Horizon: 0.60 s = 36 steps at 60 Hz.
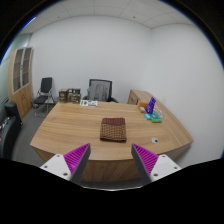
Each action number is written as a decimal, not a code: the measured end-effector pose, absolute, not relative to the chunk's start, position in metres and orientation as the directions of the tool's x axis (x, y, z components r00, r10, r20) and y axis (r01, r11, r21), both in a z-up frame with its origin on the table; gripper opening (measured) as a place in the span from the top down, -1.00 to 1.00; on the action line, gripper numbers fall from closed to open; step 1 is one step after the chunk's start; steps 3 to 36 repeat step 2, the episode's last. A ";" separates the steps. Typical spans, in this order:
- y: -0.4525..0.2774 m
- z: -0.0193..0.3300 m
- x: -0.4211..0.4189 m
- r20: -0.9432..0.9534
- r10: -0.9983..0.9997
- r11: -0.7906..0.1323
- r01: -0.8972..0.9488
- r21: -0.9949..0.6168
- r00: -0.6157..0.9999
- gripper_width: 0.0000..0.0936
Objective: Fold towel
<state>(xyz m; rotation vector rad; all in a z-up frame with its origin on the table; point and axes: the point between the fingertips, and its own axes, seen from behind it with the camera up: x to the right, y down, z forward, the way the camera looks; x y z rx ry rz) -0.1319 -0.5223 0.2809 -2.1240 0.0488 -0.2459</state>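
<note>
A dark red-brown towel (113, 129) lies folded in a small rectangle on the wooden table (70, 125), near the middle of its top. My gripper (112, 158) hovers above the table's near edge, short of the towel. Its fingers (73, 158) with magenta pads are spread wide apart and hold nothing. The towel sits beyond the fingers, roughly in line with the gap between them.
A small blue and green item (152, 110) stands at the table's far right. A black office chair (97, 91) is behind the table, another chair (45, 95) by the left wall next to a wooden cabinet (22, 80). Small boxes (70, 96) sit at the far edge.
</note>
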 end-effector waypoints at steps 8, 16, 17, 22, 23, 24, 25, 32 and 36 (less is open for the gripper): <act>-0.523 0.282 -0.132 0.153 -0.133 -0.533 0.059 -0.844 0.979 -0.83; -0.523 0.282 -0.132 0.153 -0.133 -0.533 0.059 -0.844 0.979 -0.83; -0.523 0.282 -0.132 0.153 -0.133 -0.533 0.059 -0.844 0.979 -0.83; -0.523 0.282 -0.132 0.153 -0.133 -0.533 0.059 -0.844 0.979 -0.83; -0.523 0.282 -0.132 0.153 -0.133 -0.533 0.059 -0.844 0.979 -0.83; -0.523 0.282 -0.132 0.153 -0.133 -0.533 0.059 -0.844 0.979 -0.83; -0.523 0.282 -0.132 0.153 -0.133 -0.533 0.059 -0.844 0.979 -0.83; -0.523 0.282 -0.132 0.153 -0.133 -0.533 0.059 -0.844 0.979 -0.83; -0.523 0.282 -0.132 0.153 -0.133 -0.533 0.059 -0.844 0.979 -0.83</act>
